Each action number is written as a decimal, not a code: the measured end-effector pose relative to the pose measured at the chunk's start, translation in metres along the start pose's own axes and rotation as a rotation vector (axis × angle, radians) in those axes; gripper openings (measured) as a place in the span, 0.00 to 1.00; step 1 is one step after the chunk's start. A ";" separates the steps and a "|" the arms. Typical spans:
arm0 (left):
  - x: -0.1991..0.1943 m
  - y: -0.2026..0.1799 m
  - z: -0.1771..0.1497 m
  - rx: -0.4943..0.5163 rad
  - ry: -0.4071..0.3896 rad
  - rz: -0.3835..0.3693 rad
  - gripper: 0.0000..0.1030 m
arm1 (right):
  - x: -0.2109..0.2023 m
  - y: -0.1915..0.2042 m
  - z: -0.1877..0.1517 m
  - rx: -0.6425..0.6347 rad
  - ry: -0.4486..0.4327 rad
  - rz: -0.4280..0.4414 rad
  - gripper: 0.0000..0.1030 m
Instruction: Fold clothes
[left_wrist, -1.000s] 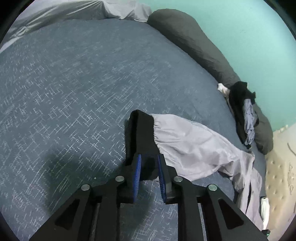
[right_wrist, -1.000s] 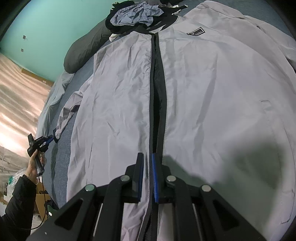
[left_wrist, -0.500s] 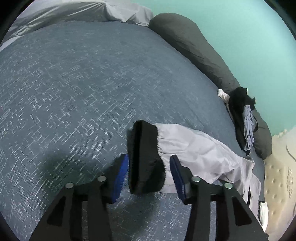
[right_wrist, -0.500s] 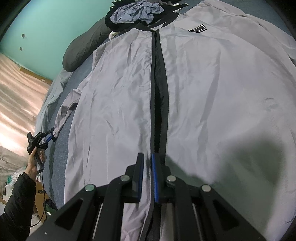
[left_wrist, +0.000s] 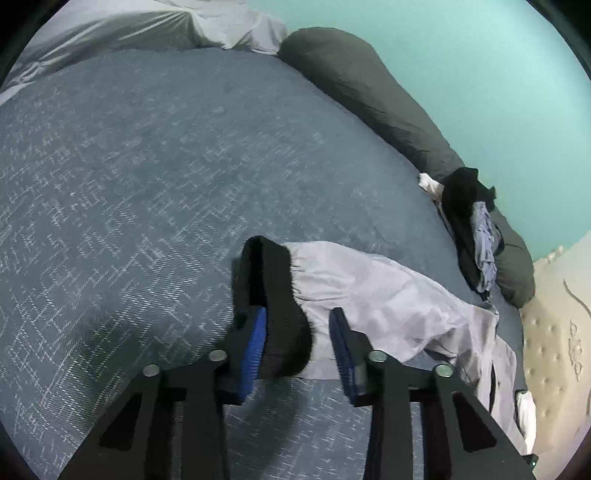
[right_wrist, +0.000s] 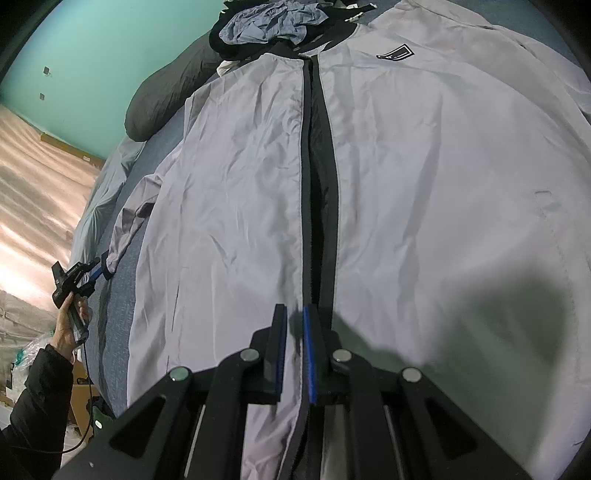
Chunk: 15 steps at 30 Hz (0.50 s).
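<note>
From the left wrist, the left tool (left_wrist: 297, 354) sits at the black ribbed cuff (left_wrist: 273, 295) of the grey jacket's sleeve (left_wrist: 373, 306), which lies out across the blue patterned bed (left_wrist: 147, 184). A second ago the blue pads were pinched tight on that cuff; they then sprang wide, and now the jaws are closing again with the cuff between them. The left pad (left_wrist: 255, 347) touches the cuff, while the other pad stands clear of it, so this reads as a re-grip lower on the cuff before the sleeve is carried in. A dark bolster (left_wrist: 369, 96) and a heap of other clothes (left_wrist: 476, 236) lie along the teal wall. From the right wrist, the right tool (right_wrist: 294, 350) is pressed nearly together at the zip edge (right_wrist: 306, 221) near the hem of the grey jacket (right_wrist: 229, 184), which is spread front-up and flat on the bed; whether it truly nips the cloth I cannot tell. It has not changed over the last second. At far left, the person's hand (right_wrist: 70, 325) holds the other tool at the cuff.
</note>
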<state>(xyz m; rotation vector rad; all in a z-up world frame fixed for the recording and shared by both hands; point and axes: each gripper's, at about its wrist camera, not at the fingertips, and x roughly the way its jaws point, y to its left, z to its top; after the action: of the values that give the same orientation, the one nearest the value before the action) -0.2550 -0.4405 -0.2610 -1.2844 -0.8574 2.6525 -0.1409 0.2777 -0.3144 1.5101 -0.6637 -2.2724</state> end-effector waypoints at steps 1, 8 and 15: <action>0.000 -0.001 0.001 0.003 -0.002 -0.004 0.26 | 0.000 0.000 0.000 0.000 0.001 -0.001 0.08; -0.001 -0.004 0.002 0.008 0.000 -0.080 0.18 | 0.002 0.000 -0.003 0.000 0.008 0.003 0.08; 0.018 -0.017 -0.008 0.015 0.059 -0.150 0.18 | 0.002 0.000 -0.003 0.002 0.007 0.004 0.08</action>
<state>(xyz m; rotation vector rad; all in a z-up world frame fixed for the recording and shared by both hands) -0.2638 -0.4170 -0.2691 -1.2363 -0.8861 2.4886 -0.1388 0.2762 -0.3173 1.5155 -0.6662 -2.2630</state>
